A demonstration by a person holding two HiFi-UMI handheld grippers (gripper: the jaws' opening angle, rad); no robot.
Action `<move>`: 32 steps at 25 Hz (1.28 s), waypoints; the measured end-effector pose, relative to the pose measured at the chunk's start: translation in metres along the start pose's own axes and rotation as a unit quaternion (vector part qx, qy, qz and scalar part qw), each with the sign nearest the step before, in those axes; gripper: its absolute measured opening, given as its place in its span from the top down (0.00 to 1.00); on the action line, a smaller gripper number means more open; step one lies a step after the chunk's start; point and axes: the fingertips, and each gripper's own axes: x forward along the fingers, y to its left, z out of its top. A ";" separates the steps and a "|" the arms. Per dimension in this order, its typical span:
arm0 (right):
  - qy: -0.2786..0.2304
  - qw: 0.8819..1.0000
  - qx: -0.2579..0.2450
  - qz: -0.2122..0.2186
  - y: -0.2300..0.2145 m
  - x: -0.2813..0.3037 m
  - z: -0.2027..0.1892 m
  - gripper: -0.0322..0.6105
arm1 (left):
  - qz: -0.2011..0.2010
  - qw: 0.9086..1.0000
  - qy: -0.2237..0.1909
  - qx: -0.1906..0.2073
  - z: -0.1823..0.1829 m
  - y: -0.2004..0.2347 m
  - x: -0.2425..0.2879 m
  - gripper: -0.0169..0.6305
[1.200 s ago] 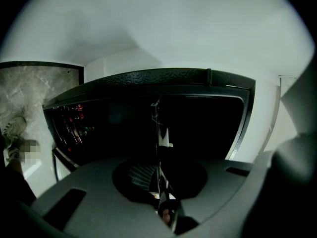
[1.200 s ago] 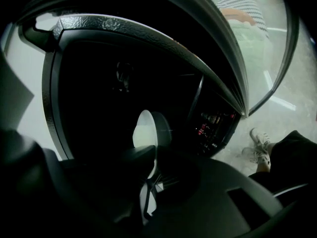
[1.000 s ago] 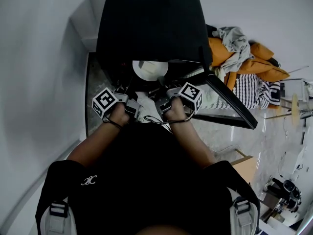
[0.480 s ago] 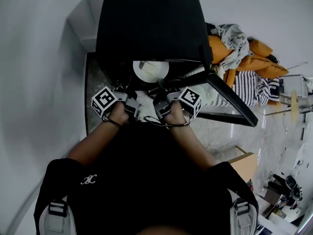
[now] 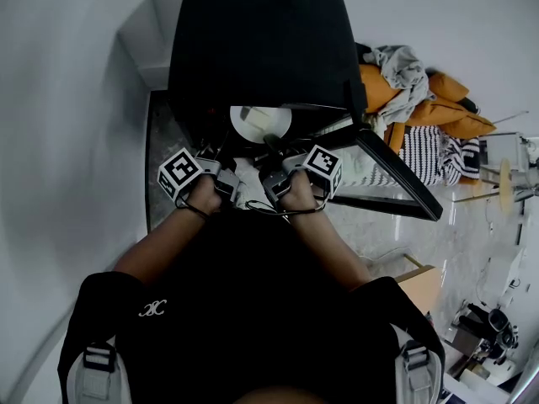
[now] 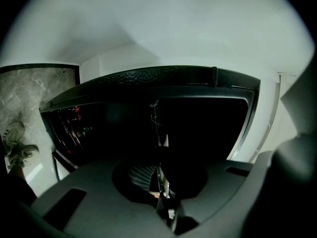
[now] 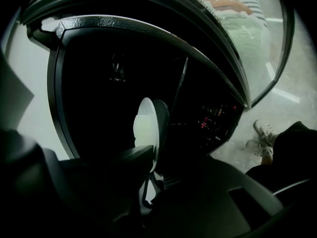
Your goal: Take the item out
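A white plate (image 5: 261, 121) lies inside the black oven (image 5: 253, 40), whose door (image 5: 396, 175) hangs open to the right. My right gripper (image 5: 274, 154) reaches into the oven mouth, shut on the plate's near rim. In the right gripper view the plate (image 7: 145, 125) stands edge-up between the dark jaws of the right gripper (image 7: 148, 167). My left gripper (image 5: 226, 160) sits at the plate's left side. In the left gripper view the left gripper (image 6: 161, 192) has its jaws almost together on a thin pale edge (image 6: 159, 148), apparently the plate's rim. The oven's inside is very dark.
The oven stands on a marble floor (image 5: 162, 141) against a white wall. Orange cushions with crumpled clothes (image 5: 413, 91) and striped fabric (image 5: 425, 154) lie to the right. A cardboard box (image 5: 421, 286) is near the person's right. Small red lights (image 7: 213, 118) glow on the oven's panel.
My right gripper has shifted slightly left at the oven mouth. The left gripper and the plate have hardly moved.
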 end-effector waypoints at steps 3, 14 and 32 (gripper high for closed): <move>0.003 1.000 0.006 0.019 0.006 -0.002 0.000 0.89 | -0.002 1.000 -0.001 0.000 0.000 -0.002 0.001 0.92; 0.011 0.996 0.001 0.084 0.018 -0.013 0.000 0.92 | -0.006 1.000 -0.004 0.024 0.006 -0.004 0.009 0.92; 0.005 0.991 -0.030 0.130 0.015 -0.050 0.016 0.92 | -0.003 0.996 -0.034 0.080 0.024 -0.001 0.046 0.91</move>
